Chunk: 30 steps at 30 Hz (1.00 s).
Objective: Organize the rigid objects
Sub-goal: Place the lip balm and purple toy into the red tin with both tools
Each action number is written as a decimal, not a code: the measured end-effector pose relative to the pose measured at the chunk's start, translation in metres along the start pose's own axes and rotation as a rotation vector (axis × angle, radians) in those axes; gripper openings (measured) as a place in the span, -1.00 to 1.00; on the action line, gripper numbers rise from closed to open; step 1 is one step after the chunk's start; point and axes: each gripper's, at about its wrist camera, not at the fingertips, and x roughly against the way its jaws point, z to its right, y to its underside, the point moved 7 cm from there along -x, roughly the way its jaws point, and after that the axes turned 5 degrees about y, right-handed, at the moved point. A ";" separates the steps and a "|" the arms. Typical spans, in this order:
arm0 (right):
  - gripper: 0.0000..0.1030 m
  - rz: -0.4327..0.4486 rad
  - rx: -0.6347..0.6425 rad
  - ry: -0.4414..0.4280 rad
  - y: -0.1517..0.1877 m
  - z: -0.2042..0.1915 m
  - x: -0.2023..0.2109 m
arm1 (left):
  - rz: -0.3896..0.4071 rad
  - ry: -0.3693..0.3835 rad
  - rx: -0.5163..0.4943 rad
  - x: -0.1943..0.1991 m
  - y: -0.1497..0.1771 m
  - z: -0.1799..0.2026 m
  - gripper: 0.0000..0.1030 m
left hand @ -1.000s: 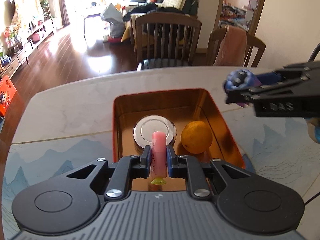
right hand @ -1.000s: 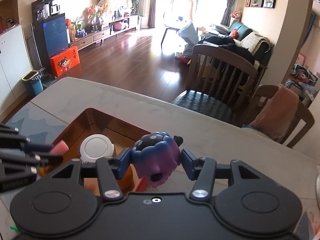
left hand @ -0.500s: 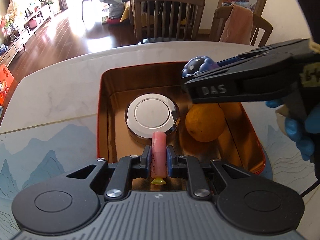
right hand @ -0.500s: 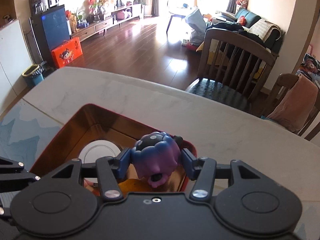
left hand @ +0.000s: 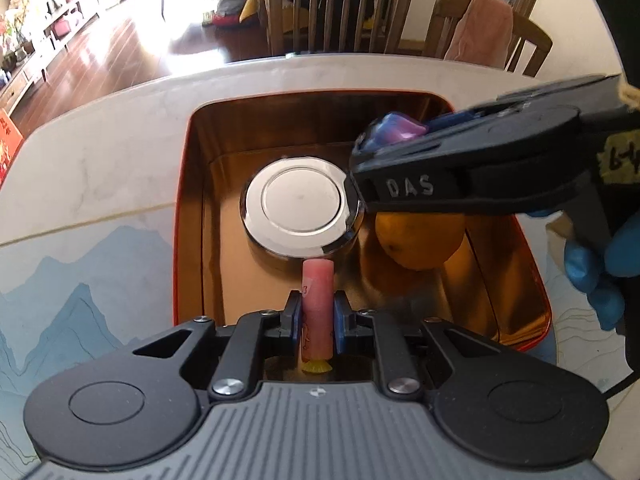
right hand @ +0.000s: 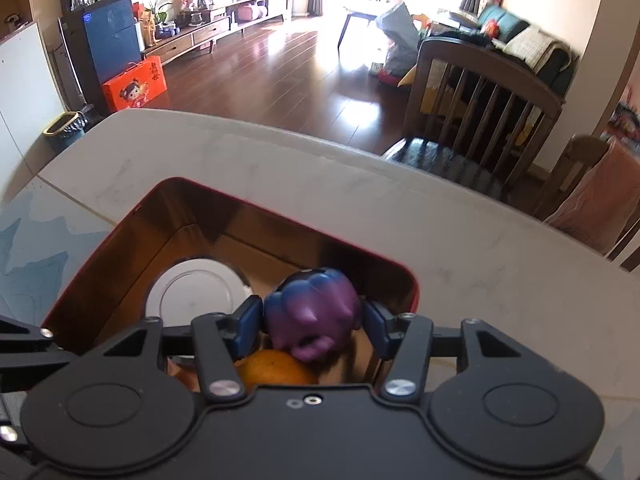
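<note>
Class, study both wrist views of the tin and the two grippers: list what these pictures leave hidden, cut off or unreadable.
- Left wrist view: the orange is partly covered by the right gripper.
- Left wrist view: the pink tube's printing is too small to read; its lower end is hidden behind the left gripper.
- Right wrist view: the tin's near floor, and most of the orange, lie behind the gripper body and the purple toy.
- Right wrist view: the round metal lid is partly covered.

Inside the orange-walled tin (left hand: 182, 240), the round metal lid (left hand: 298, 204) fills the centre and the orange (left hand: 420, 244) sits just to its right. The floor along the left wall and near edge is bare. The right gripper (left hand: 362, 148) overhangs the right half; the surrounding bench (left hand: 100, 168) lies clear.
</note>
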 end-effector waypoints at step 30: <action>0.27 0.118 -0.076 -0.018 -0.003 0.007 0.106 | 0.125 0.047 0.011 0.066 0.000 0.013 -0.44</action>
